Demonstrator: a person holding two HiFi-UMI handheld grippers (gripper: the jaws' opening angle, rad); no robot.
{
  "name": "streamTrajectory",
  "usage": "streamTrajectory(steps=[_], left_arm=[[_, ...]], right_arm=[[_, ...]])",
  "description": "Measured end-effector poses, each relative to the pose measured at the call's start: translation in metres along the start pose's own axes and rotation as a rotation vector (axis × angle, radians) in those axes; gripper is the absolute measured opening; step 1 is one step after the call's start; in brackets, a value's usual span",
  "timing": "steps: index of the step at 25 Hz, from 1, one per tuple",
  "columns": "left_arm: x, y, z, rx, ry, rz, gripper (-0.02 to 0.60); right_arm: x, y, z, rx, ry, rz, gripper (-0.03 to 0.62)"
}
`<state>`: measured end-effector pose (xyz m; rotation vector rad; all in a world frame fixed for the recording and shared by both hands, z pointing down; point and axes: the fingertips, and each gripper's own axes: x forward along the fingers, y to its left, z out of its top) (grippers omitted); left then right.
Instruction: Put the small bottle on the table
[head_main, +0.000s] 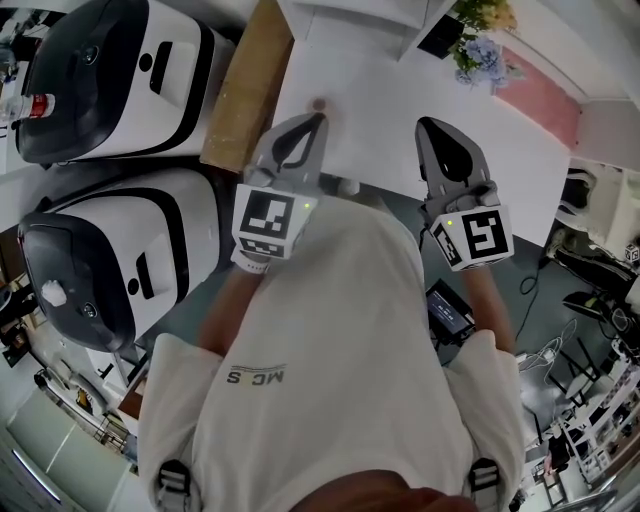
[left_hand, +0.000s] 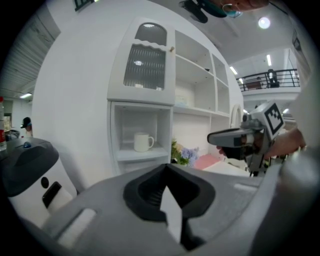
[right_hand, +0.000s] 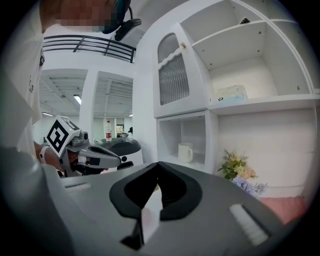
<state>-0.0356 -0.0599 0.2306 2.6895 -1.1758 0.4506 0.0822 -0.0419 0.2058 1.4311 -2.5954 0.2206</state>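
A clear bottle with a red label (head_main: 30, 105) stands on top of a white-and-black machine at the far left, well away from both grippers. It also shows in the right gripper view (right_hand: 108, 131). My left gripper (head_main: 318, 120) hangs shut and empty over the near edge of the white table (head_main: 400, 110). My right gripper (head_main: 428, 125) is beside it, also shut with nothing held. In their own views, the left gripper (left_hand: 167, 166) and the right gripper (right_hand: 159, 164) both point at the white cabinet.
A white cabinet (left_hand: 150, 100) stands at the table's back with a white mug (right_hand: 185, 152) in its low niche. Flowers (head_main: 485, 55) and a pink pad (head_main: 540, 90) lie to its right. Two white-and-black machines (head_main: 110, 260) and a wooden board (head_main: 245, 85) are on the left.
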Motion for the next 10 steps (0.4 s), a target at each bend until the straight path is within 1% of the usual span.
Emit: streamTrajectory(steps=[10], left_arm=[[-0.011,-0.005,0.0,0.005,-0.008,-0.002,0.0]], right_arm=[[-0.009,0.008,0.003,0.001,-0.012,0.002,-0.006]])
